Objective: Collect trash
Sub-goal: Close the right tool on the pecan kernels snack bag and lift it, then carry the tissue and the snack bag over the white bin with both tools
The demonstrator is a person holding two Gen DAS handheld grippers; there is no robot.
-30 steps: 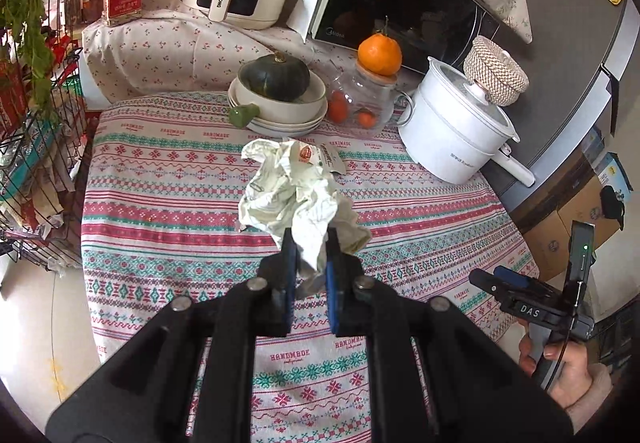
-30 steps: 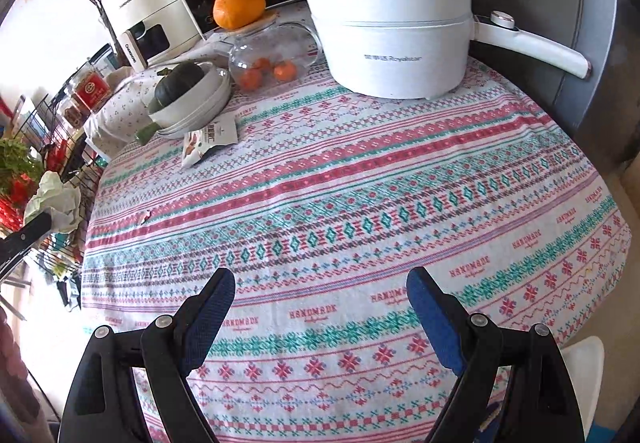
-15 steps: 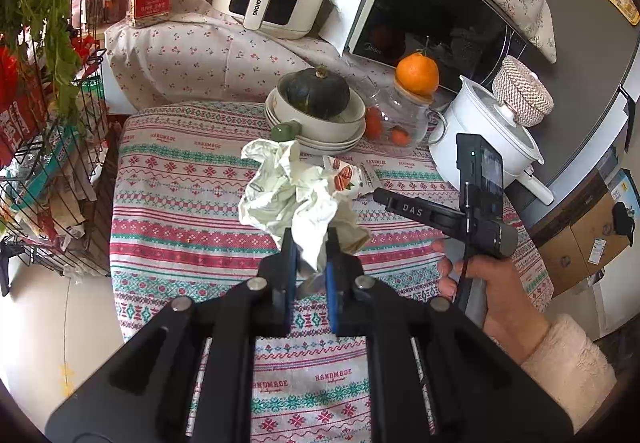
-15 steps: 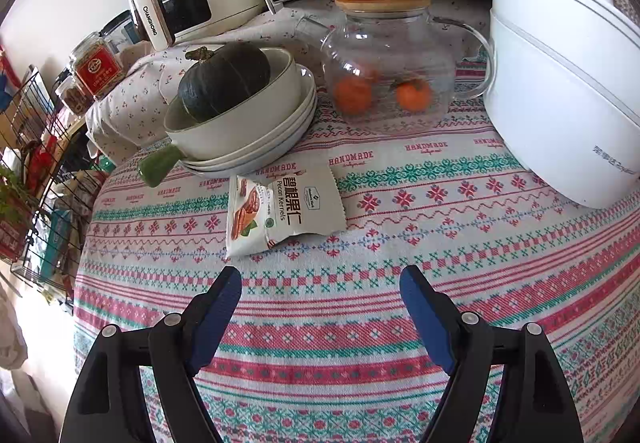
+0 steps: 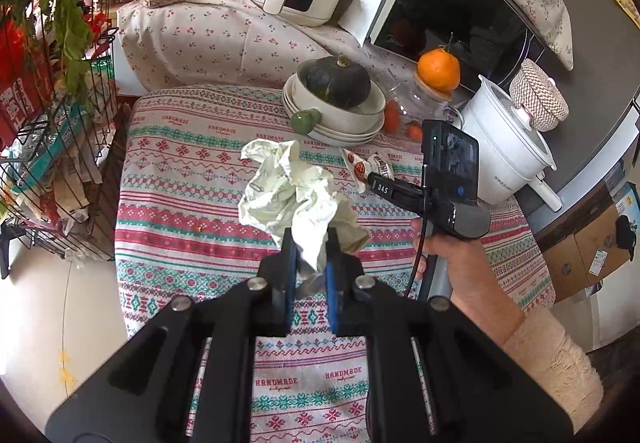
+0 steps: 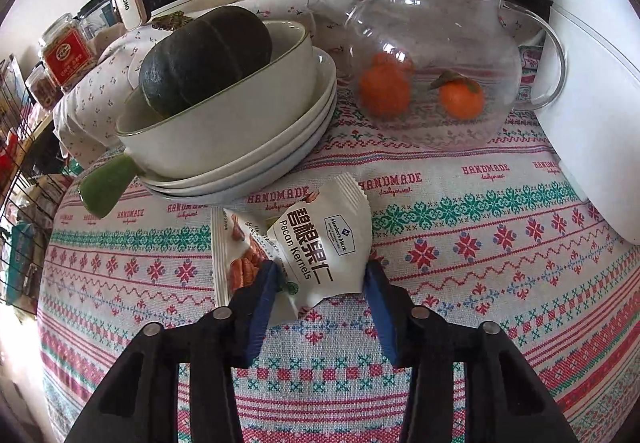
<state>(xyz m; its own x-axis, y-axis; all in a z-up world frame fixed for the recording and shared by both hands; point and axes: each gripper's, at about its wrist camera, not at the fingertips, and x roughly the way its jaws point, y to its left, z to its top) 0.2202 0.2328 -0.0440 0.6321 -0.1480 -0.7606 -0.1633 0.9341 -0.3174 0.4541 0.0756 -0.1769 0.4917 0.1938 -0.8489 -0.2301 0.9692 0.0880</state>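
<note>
The left gripper [image 5: 310, 263] pinches a crumpled, pale, papery wad of trash [image 5: 294, 195] between its blue-padded fingers, held above the woven, red-and-green patterned tablecloth [image 5: 192, 203]. The right gripper [image 6: 320, 287] is closing its jaws on a glossy white pecan-kernel snack wrapper [image 6: 316, 247], creased and buckled between the pads, lying on the cloth just in front of a stack of smooth cream ceramic bowls [image 6: 248, 139] holding a ribbed dark-green squash [image 6: 204, 59].
</note>
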